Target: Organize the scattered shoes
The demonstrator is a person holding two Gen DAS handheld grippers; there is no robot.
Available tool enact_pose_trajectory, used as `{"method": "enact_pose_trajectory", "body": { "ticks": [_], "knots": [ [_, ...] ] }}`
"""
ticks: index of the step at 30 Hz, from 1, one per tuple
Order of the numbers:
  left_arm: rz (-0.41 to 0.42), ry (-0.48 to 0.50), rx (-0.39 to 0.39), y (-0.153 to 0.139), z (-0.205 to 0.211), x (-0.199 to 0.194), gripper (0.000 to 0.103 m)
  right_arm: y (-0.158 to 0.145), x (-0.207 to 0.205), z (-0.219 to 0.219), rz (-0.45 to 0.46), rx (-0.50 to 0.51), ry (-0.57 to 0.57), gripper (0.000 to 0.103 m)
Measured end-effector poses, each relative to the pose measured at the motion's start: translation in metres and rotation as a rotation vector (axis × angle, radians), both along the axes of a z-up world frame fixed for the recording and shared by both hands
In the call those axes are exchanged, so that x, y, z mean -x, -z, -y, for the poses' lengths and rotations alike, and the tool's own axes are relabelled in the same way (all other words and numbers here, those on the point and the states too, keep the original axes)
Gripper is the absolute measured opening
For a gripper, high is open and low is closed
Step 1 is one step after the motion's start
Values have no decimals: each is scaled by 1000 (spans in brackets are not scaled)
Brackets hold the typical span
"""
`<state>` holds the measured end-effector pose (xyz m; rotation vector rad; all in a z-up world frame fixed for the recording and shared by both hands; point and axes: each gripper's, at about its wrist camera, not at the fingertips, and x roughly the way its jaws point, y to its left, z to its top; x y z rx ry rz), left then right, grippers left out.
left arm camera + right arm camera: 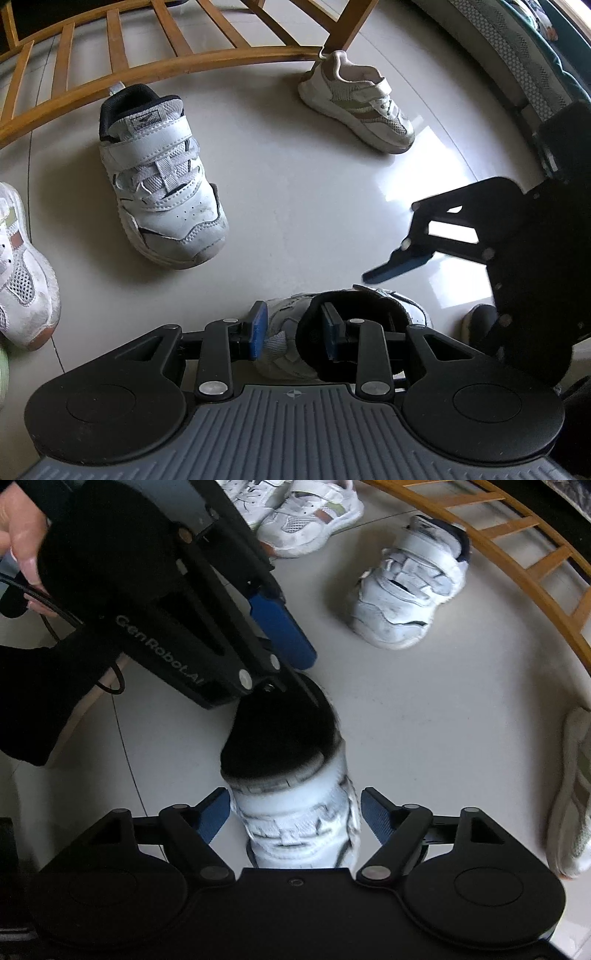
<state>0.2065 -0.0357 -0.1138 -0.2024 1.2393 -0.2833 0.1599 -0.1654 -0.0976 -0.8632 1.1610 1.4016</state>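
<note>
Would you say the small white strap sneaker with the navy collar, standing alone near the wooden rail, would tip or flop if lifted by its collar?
The white strap sneaker with the navy collar probably hangs toe-down; its padded collar likely squashes, while the thick sole looks stiff.

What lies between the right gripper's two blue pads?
The white strapped sneaker with the dark collar sits between the right gripper's pads, gaps visible either side, in the right wrist view.

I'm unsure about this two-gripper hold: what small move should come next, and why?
Probably close the right gripper on the white shoe: its blue pads flank the shoe without pressing, while the left gripper pinches only the heel collar.
</note>
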Motion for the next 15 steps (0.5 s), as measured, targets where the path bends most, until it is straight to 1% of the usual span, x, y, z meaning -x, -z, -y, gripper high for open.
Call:
{"method": "enact_pose_trajectory", "body": {
  "ticks": [1,3,6,9,13,15],
  "knots": [
    [0,-1,0,0,-1,0,33,1,0,-1,2,3,2,71],
    [3,-4,3,-1,-2,1,33,1,-1,0,-2,7,14,71],
    [14,-14,16,-5,-5,2,37,0,-3,4,-6,15,53,69],
    [30,-26,15,-10,-8,2,37,-1,-5,8,-9,23,95,69],
    [49,-57,-9,-14,-14,2,37,-1,-18,18,-14,39,198,69],
    [50,-78,-13,-15,-19,2,37,-1,-30,23,-12,47,281,69]
  ]
}}
